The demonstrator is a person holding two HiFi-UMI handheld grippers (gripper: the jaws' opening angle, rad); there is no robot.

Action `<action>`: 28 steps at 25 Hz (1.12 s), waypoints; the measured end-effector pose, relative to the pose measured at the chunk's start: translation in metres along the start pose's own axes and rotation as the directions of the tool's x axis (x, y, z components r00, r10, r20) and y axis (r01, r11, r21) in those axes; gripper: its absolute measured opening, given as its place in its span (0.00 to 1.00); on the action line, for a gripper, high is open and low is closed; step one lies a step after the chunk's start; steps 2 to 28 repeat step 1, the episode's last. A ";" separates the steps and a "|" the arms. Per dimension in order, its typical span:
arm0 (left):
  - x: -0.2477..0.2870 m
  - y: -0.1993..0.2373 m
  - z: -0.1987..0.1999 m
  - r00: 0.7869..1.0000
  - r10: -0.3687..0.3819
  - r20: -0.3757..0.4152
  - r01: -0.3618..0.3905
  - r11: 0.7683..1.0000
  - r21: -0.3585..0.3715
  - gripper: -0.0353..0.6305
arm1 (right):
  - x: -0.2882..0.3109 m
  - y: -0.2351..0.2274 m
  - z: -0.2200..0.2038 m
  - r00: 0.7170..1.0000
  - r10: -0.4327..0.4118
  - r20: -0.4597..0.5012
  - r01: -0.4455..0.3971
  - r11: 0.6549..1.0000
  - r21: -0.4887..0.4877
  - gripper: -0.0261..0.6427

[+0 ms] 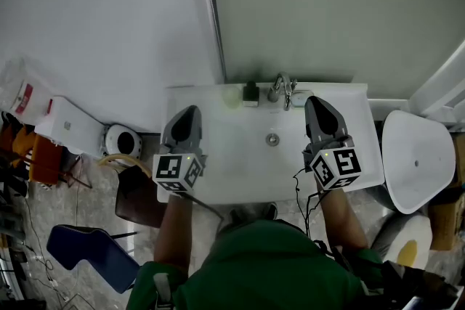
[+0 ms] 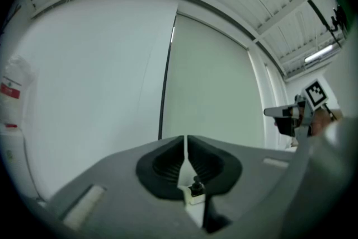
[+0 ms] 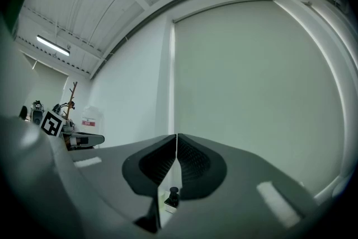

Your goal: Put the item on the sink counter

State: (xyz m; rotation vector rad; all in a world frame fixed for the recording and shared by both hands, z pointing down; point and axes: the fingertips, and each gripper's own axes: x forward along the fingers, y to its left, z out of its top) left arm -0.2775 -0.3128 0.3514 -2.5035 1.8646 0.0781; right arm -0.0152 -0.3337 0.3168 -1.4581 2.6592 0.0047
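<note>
While held over the basin, left gripper (image 1: 190,114): jaws together, empty.
Sink counter (image 1: 211,163): pale round item (image 1: 231,95) lies at its back edge, left of the tap (image 1: 282,89); probably already placed.
Right gripper (image 1: 314,102): jaws together, empty.
Next move: lift both straight away without brushing the item.

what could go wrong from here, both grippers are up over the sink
1. The left gripper and right gripper are both shut and empty, so nothing is held yet; they must open before any pick.
2. Both gripper views face the wall, not the sink counter, so aiming likely rests on the head view alone.
3. The faucet, a small black object and a pale round thing crowd the counter's back edge; a placement there may knock them.
</note>
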 end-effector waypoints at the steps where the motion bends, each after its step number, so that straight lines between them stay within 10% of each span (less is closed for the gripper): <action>1: 0.001 0.002 0.000 1.000 -0.002 -0.001 0.002 1.000 0.000 0.08 | 0.002 0.001 0.000 1.000 0.000 0.000 0.000 1.000 -0.001 0.05; 28: 0.001 0.002 0.000 1.000 -0.002 -0.001 0.002 1.000 0.000 0.08 | 0.002 0.001 0.000 1.000 0.000 0.000 0.000 1.000 -0.001 0.05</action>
